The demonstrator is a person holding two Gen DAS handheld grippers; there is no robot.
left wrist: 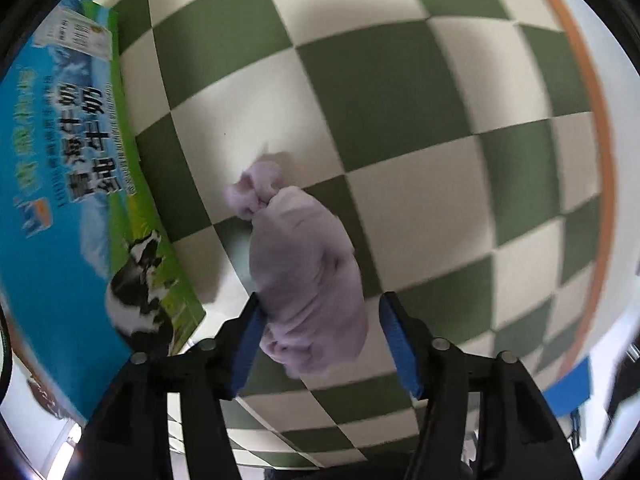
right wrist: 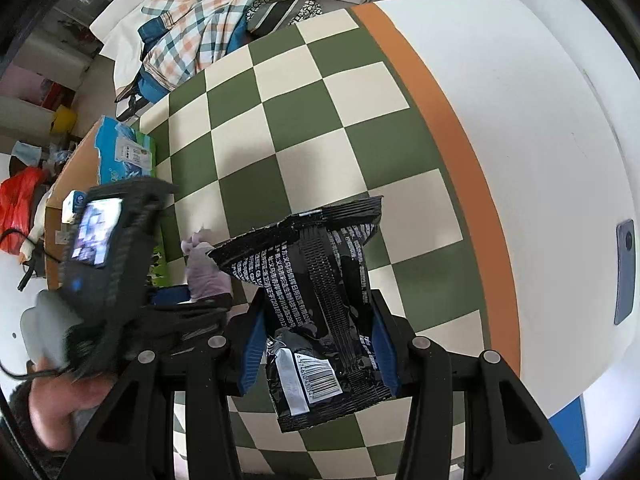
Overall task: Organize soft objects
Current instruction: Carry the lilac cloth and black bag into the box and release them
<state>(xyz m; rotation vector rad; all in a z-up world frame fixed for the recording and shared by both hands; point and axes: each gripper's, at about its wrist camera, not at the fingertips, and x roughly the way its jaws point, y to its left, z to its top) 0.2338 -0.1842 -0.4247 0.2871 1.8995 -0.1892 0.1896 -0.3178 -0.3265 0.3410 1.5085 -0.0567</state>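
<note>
My left gripper (left wrist: pixel 320 304) holds a knotted pale purple cloth bundle (left wrist: pixel 304 272) between its blue pads, just above the green-and-cream checkered cloth (left wrist: pixel 360 92). The bundle fills the space between the jaws, which stand fairly wide. The bundle (right wrist: pixel 204 272) and the left gripper (right wrist: pixel 188 296) also show in the right wrist view. My right gripper (right wrist: pixel 318 312) is shut on a black printed snack packet (right wrist: pixel 320 300) with a white barcode label, held above the checkered cloth (right wrist: pixel 296 128).
A blue-and-green milk carton box (left wrist: pixel 76 200) stands left of the bundle, also in the right wrist view (right wrist: pixel 124 152). An orange band (right wrist: pixel 452 152) edges the checkered cloth, white surface beyond. Plaid clothes (right wrist: pixel 208 24) lie at the far end. A grey phone (right wrist: pixel 624 272) lies right.
</note>
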